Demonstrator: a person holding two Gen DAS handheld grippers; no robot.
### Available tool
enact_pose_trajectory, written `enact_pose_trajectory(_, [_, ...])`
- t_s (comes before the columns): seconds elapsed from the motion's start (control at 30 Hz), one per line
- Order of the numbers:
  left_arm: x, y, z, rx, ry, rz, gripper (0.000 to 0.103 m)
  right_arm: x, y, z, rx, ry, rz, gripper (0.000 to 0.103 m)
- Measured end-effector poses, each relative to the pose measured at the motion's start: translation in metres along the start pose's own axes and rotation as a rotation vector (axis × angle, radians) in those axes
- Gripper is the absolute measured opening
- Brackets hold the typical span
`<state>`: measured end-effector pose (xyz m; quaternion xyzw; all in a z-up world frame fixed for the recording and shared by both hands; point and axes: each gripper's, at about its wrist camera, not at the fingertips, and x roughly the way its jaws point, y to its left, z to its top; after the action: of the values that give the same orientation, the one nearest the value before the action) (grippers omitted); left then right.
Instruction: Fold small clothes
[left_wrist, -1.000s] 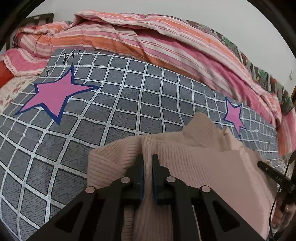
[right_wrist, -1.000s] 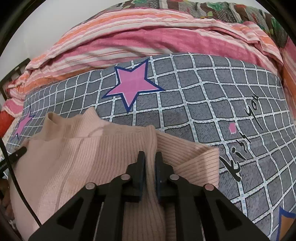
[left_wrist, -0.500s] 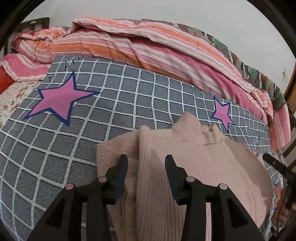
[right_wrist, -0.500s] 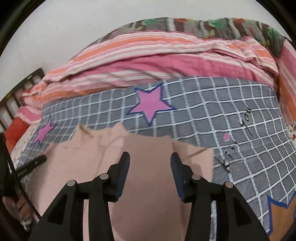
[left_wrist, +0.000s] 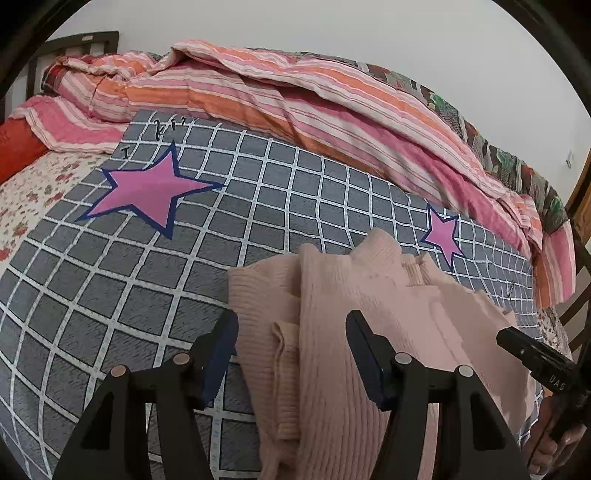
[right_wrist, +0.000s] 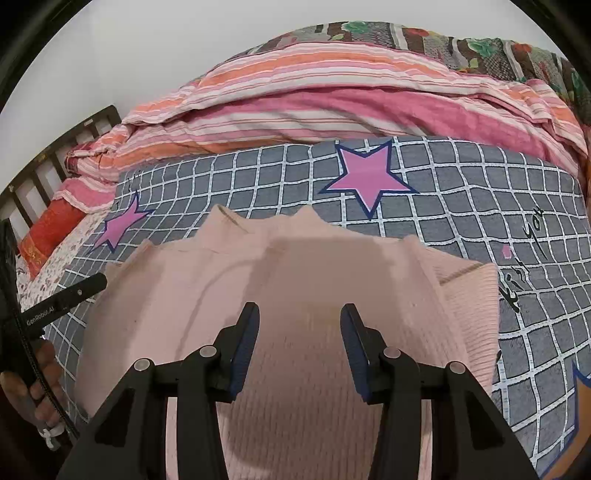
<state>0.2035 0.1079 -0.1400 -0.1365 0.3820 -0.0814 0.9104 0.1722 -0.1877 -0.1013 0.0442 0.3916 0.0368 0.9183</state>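
Observation:
A pale pink ribbed sweater lies on a grey checked blanket, collar away from me, both sleeves folded in over the body. It also shows in the right wrist view. My left gripper is open above the sweater's left folded edge, holding nothing. My right gripper is open above the sweater's right half, holding nothing. The right gripper's body shows at the right edge of the left wrist view, and the left gripper's body at the left of the right wrist view.
The blanket has pink stars and black lettering. A bunched striped pink and orange quilt lies along the far side against the wall. A dark headboard and a red pillow are at left.
Both grippers were shut on the sweater's folded sleeve edges a second ago. They have opened, let go, and pulled back and up; the sweater now lies flat.

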Motion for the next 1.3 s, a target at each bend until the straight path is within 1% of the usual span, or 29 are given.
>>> enact_pose_trajectory(0.1, [0.003, 0.002, 0.0, 0.002, 0.006, 0.011, 0.058, -0.001, -0.002, -0.002, -0.008, -0.001, -0.027, 0.045])
enact_pose_trajectory(0.2, [0.003, 0.005, 0.001, 0.0, 0.014, 0.02, 0.058, -0.002, -0.006, -0.004, 0.004, -0.008, -0.009, 0.045])
enact_pose_trajectory(0.3, [-0.004, 0.01, 0.001, -0.007, -0.012, 0.027, 0.058, 0.0, -0.007, -0.003, 0.032, -0.012, 0.01, 0.045])
enact_pose_trajectory(0.37, [-0.006, 0.013, 0.003, -0.019, -0.012, 0.028, 0.058, 0.0, -0.005, -0.001, 0.041, -0.018, 0.021, 0.045])
enact_pose_trajectory(0.47, [-0.009, 0.014, 0.006, -0.019, -0.022, 0.034, 0.058, 0.0, 0.0, 0.001, 0.021, -0.032, 0.027, 0.045])
enact_pose_trajectory(0.57, [-0.012, 0.016, 0.01, -0.012, -0.023, 0.041, 0.058, 0.006, 0.007, 0.003, 0.005, -0.021, 0.019, 0.045])
enact_pose_trajectory(0.67, [-0.016, 0.021, 0.013, -0.017, -0.025, 0.045, 0.058, 0.013, 0.013, 0.001, -0.001, -0.027, 0.046, 0.045])
enact_pose_trajectory(0.73, [-0.018, 0.024, 0.012, -0.025, -0.024, 0.038, 0.058, 0.022, 0.019, 0.002, -0.01, -0.016, 0.034, 0.045])
enact_pose_trajectory(0.83, [-0.02, 0.029, 0.006, -0.028, -0.023, 0.039, 0.058, 0.042, 0.025, 0.005, -0.006, 0.046, 0.023, 0.045])
enact_pose_trajectory(0.93, [-0.019, 0.033, -0.002, -0.029, -0.003, 0.034, 0.058, 0.055, 0.033, 0.012, -0.02, 0.07, 0.0, 0.045])
enact_pose_trajectory(1.0, [-0.017, 0.033, -0.009, -0.025, 0.017, 0.027, 0.058, 0.068, 0.037, 0.019, -0.023, 0.116, -0.027, 0.045])
enact_pose_trajectory(1.1, [-0.019, 0.032, -0.018, -0.018, 0.035, 0.005, 0.059, 0.087, 0.032, 0.028, 0.031, 0.174, -0.056, 0.045])
enact_pose_trajectory(1.17, [-0.022, 0.033, -0.024, -0.022, 0.046, -0.018, 0.059, 0.089, 0.031, 0.03, 0.041, 0.176, -0.057, 0.045])
enact_pose_trajectory(1.23, [-0.025, 0.033, -0.032, -0.03, 0.06, -0.039, 0.059, 0.084, 0.035, 0.025, 0.002, 0.17, -0.072, 0.045])
enact_pose_trajectory(1.3, [-0.03, 0.033, -0.043, -0.034, 0.074, -0.077, 0.059, 0.072, 0.042, 0.016, -0.042, 0.139, -0.088, 0.045])
